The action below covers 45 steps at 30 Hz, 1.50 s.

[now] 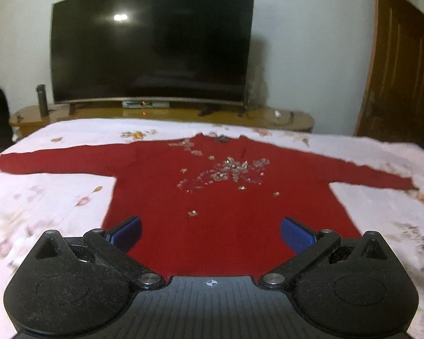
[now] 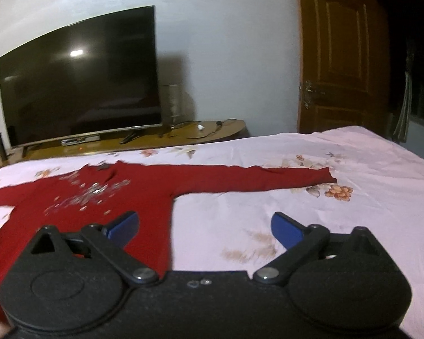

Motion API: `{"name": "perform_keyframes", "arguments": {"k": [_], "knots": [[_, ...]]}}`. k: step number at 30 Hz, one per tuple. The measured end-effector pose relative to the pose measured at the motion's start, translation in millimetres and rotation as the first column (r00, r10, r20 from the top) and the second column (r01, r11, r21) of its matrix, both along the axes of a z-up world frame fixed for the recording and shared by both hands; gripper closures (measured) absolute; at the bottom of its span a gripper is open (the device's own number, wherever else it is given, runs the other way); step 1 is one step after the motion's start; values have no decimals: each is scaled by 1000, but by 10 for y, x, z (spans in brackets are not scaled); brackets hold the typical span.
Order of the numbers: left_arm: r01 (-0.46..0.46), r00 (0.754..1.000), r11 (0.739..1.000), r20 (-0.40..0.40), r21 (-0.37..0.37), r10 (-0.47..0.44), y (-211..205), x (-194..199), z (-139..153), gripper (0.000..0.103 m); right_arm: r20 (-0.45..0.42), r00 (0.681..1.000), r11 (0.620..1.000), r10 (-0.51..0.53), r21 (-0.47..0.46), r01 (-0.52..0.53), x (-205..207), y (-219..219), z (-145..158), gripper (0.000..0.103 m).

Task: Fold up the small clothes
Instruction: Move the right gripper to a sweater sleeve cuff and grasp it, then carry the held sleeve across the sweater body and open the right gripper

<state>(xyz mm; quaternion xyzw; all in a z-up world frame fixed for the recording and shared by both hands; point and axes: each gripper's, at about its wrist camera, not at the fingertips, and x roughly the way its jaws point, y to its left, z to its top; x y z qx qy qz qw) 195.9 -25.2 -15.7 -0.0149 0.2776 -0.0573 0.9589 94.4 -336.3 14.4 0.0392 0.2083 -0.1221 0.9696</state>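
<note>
A red sweater (image 1: 212, 197) lies flat on the floral bedsheet (image 2: 296, 212), sleeves stretched out to both sides. The left gripper (image 1: 210, 234) hovers over its hem, jaws spread wide and empty; the right gripper (image 2: 205, 228) hangs over the sweater's side edge, likewise spread, gripping nothing.

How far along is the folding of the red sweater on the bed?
Done: the red sweater lies spread flat on the bedsheet, both sleeves out. In hand: nothing; the left gripper and right gripper hover over its hem with jaws open and empty. Left: every fold, since none is made yet.
</note>
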Motion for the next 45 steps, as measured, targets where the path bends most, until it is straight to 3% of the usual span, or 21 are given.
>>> {"name": "perform_keyframes", "arguments": {"k": [1, 3, 8, 14, 16, 21, 26, 27, 30, 33, 39, 45], "knots": [[2, 1000, 1000, -12, -3, -2, -4, 120, -37, 0, -3, 1000, 1000, -9, 17, 9, 118, -109, -18, 15], [-7, 999, 1000, -36, 26, 8, -17, 420, -136, 0, -12, 999, 998, -35, 58, 35, 392, -380, -73, 34], [-91, 993, 993, -68, 80, 96, -5, 1098, -382, 0, -31, 991, 977, -132, 164, 135, 1045, -1146, -304, 51], [-156, 983, 973, -66, 168, 169, -5, 1724, -634, 0, -97, 961, 925, -258, 261, 275, 1716, -2044, -760, 53], [-166, 981, 972, -69, 164, 180, 22, 1833, -667, 0, -122, 950, 901, -287, 302, 311, 1851, -2294, -931, 53], [-188, 976, 970, -77, 156, 202, 87, 1962, -712, 0, -133, 922, 784, -364, 492, 380, 1934, -2870, -1245, 57], [-218, 966, 966, -111, 142, 234, 212, 2081, -781, 0, -84, 925, 716, -370, 609, 341, 2012, -3095, -1332, 57], [-225, 964, 964, -110, 145, 241, 236, 2086, -778, 0, -76, 926, 709, -370, 621, 334, 2053, -3142, -1343, 61], [-240, 960, 958, -109, 155, 258, 360, 2087, -750, 0, -86, 921, 700, -380, 624, 347, 2151, -3248, -1385, 90], [-250, 956, 954, -115, 163, 270, 552, 2061, -706, 0, -95, 918, 715, -384, 598, 361, 2225, -3305, -1390, 96], [-234, 958, 964, -138, 127, 250, 972, 2009, -667, 0, -49, 935, 826, -351, 453, 334, 2365, -2995, -1048, 96], [-218, 961, 973, -156, 73, 227, 1285, 2036, -783, 0, 40, 980, 941, -195, 288, 175, 2638, -2042, -519, 96]]}}
